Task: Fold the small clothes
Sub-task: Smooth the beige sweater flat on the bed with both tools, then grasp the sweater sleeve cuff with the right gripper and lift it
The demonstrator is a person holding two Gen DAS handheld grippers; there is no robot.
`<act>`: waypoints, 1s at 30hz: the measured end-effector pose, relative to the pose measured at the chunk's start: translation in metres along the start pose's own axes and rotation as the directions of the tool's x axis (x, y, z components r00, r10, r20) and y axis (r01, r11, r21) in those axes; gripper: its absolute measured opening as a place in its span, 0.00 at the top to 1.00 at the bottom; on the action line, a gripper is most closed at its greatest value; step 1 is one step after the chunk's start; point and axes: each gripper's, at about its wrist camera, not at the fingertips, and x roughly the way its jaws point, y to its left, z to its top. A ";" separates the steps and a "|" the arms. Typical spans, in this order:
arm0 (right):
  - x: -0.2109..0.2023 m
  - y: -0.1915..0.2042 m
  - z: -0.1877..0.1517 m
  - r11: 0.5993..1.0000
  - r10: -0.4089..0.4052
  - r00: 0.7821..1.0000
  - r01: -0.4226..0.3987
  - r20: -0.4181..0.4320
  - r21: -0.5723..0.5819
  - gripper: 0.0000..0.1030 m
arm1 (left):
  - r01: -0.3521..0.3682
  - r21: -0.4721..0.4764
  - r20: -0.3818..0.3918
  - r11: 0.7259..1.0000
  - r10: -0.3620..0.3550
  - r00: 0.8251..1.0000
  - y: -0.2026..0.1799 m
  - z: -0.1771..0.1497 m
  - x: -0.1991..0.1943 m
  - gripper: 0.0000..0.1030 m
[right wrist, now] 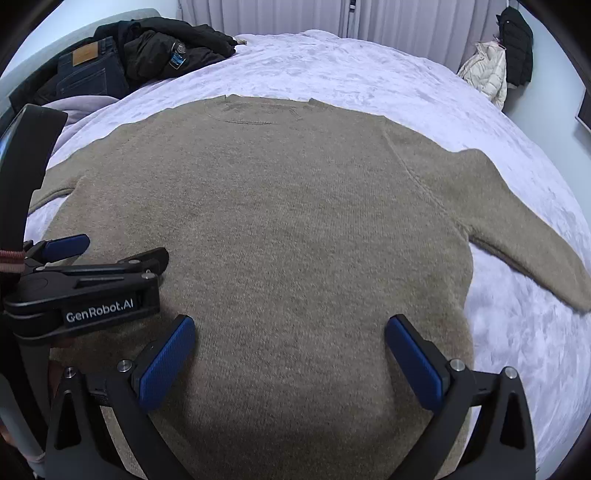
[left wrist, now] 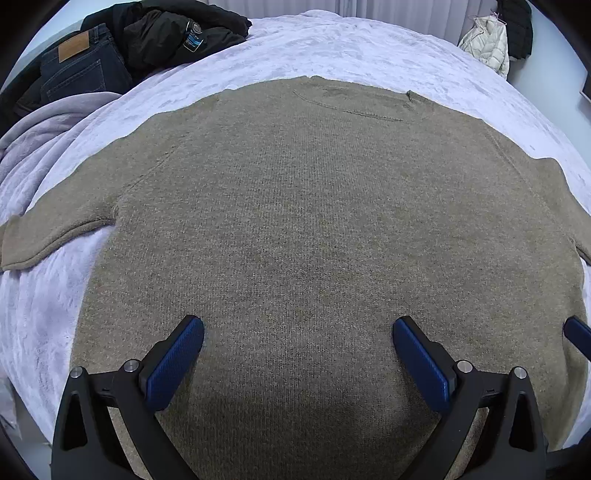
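Both grippers, left [left wrist: 297, 332] and right [right wrist: 290, 330], hover wide open over the sweater's [left wrist: 314, 221] near hem, its collar toward the bed's [left wrist: 351, 48] far edge.

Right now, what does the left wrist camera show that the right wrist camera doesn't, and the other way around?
Only the left wrist view shows the end of the sweater's left sleeve and the left gripper head-on, open and empty. Only the right wrist view shows the right sleeve stretched out over the bedspread, the right gripper head-on, open and empty, and the left gripper's body from the side with its printed logo. Both show the tan sweater lying flat on the lavender bedspread, the jeans and the dark jacket at the far corner.
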 end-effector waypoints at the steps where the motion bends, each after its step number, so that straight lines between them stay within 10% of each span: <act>1: 0.000 0.002 0.002 1.000 -0.006 1.000 0.006 0.001 -0.004 0.00 | -0.001 0.000 -0.006 1.000 0.001 1.000 0.000 0.001 0.000 0.00; 30: -0.015 -0.039 0.023 0.999 -0.035 0.993 0.035 0.108 0.003 0.00 | -0.039 0.031 -0.004 0.999 0.040 0.999 -0.033 0.038 -0.025 0.00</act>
